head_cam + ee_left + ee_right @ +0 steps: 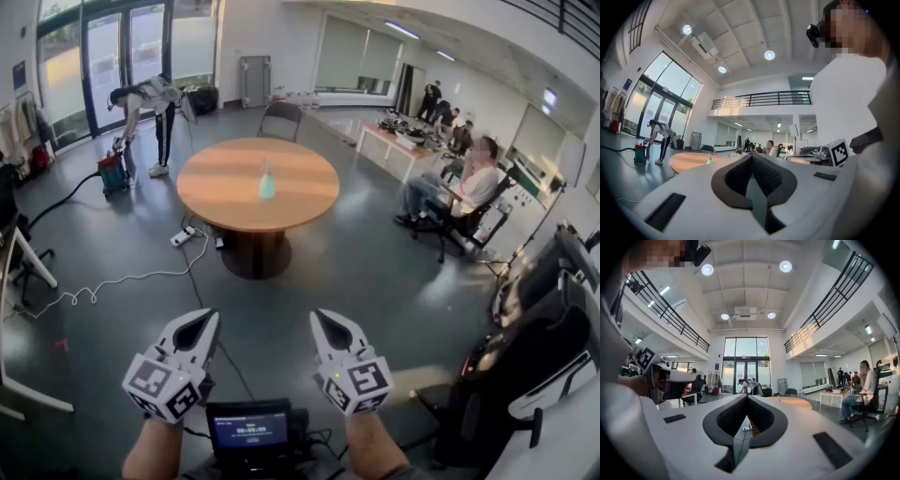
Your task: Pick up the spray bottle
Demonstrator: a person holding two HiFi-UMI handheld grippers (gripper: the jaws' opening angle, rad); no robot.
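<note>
You are holding left gripper (208, 317), right gripper (321, 317) clenched, empty; teal plastic spray bottle (267, 182) waiting untouched on round wooden table (220, 192).

- Left gripper (202, 328) and right gripper (327, 330): white pointed shells around black ribbed pads (757, 174).
- Carry cubes (167, 382) with black-and-white square markers.
- Wears a white top (848, 108) and a black head camera (814, 33).
- Black screen unit (248, 429), dark cables (319, 439).

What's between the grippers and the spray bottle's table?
Mostly bare grey floor, with a thin dark cable across it and a white power strip near the table, in the head view.
</note>
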